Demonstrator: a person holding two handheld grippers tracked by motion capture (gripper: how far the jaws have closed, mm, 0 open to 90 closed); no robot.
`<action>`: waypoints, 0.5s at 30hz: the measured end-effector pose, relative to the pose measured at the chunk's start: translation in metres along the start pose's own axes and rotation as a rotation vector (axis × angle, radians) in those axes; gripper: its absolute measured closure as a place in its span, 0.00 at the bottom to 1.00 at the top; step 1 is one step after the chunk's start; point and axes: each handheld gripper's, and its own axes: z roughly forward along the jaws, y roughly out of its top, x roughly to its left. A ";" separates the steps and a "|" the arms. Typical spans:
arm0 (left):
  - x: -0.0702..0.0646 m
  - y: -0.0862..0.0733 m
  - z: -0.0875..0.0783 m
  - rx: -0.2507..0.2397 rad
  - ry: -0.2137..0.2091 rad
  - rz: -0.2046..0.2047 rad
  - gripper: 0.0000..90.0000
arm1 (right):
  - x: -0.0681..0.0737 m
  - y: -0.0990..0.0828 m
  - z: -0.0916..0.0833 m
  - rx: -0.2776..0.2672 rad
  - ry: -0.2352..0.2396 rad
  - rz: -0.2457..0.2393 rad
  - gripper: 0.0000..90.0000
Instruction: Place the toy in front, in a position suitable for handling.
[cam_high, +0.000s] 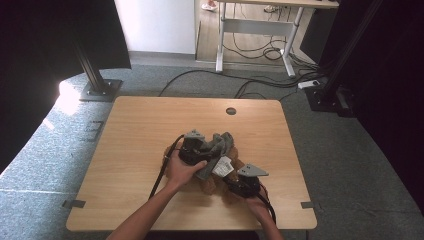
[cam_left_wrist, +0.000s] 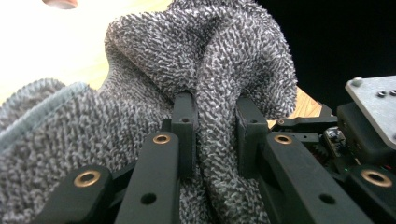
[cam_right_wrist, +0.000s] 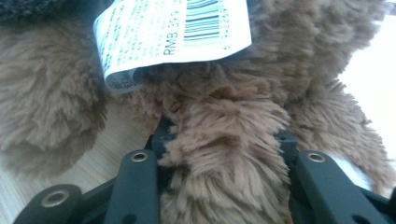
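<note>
A brown plush toy (cam_high: 209, 187) lies near the front middle of the wooden table (cam_high: 145, 130), with a grey knitted garment (cam_high: 220, 144) on its upper part. A white barcode tag (cam_high: 223, 166) hangs from it. My left gripper (cam_high: 210, 152) is shut on a fold of the grey knit (cam_left_wrist: 219, 70), which is pinched between both jaws and bulges above them. My right gripper (cam_high: 228, 178) is shut on a furry brown limb (cam_right_wrist: 224, 154) of the toy. The tag (cam_right_wrist: 173, 37) hangs just above that limb. In the left gripper view, the right gripper's body (cam_left_wrist: 369, 126) is close by on the right.
A round cable hole (cam_high: 230, 111) sits near the table's far edge. Beyond the table are grey carpet, loose cables (cam_high: 260, 52), a white-legged desk (cam_high: 255, 27) and black stand feet (cam_high: 100, 90) at the left and right corners.
</note>
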 end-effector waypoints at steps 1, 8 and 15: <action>0.000 0.000 -0.001 -0.005 0.000 0.000 0.82 | 0.000 0.000 0.000 0.000 0.000 -0.001 0.65; -0.010 0.010 -0.003 -0.028 -0.027 0.027 0.82 | 0.003 0.000 0.003 0.002 0.004 -0.016 0.65; -0.008 0.003 0.014 0.031 0.008 0.024 0.82 | 0.001 -0.002 0.004 0.020 0.001 -0.010 0.66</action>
